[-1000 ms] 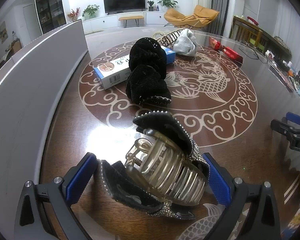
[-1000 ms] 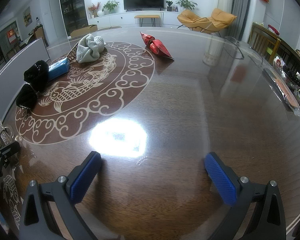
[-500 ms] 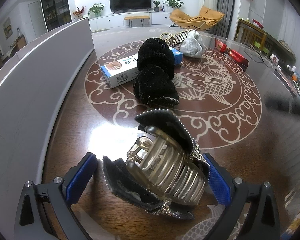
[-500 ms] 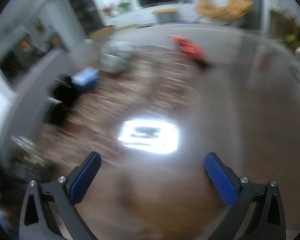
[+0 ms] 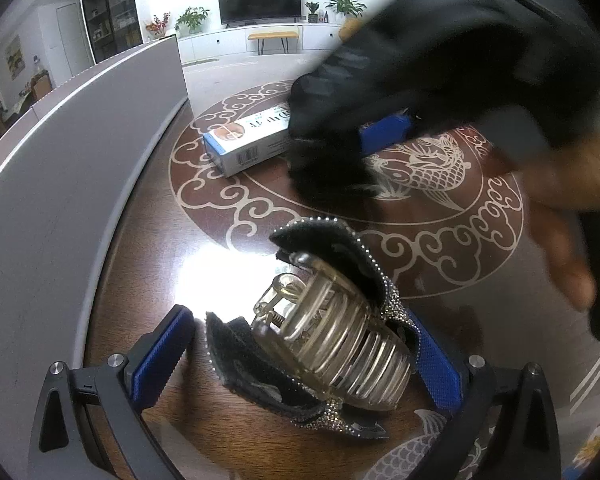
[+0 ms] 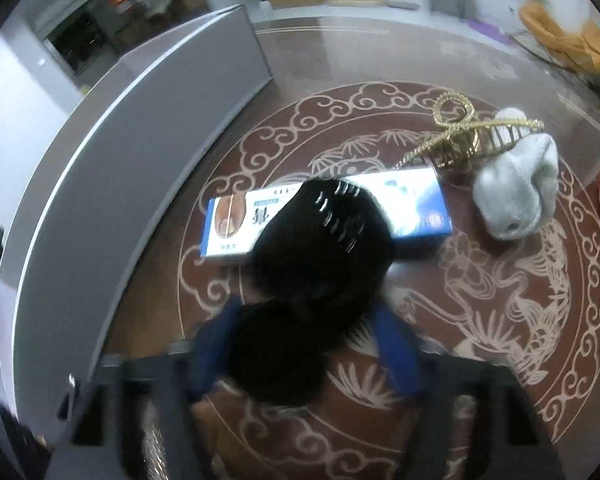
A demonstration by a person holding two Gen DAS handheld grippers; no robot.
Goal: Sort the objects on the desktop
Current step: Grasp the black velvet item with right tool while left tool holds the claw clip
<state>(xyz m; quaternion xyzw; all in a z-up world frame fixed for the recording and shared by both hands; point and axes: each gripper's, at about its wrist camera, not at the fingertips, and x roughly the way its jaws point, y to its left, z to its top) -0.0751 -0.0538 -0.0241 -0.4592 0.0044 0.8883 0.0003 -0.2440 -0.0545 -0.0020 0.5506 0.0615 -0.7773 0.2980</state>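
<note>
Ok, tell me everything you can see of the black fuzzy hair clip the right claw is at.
The black fuzzy hair clip has two plush lobes, silvery studs on the far one and comb teeth at its right edge. It lies on the table's medallion, partly over the blue-white box. The right claw has just been closing, blue pads flanking the near lobe; blur hides contact.

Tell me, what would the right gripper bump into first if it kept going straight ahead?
Probably the fluffy black velvet hair clip, already between the right gripper's closing blue fingers. Beyond lies the long blue-and-white cardboard box, though blur makes depth uncertain.
</note>
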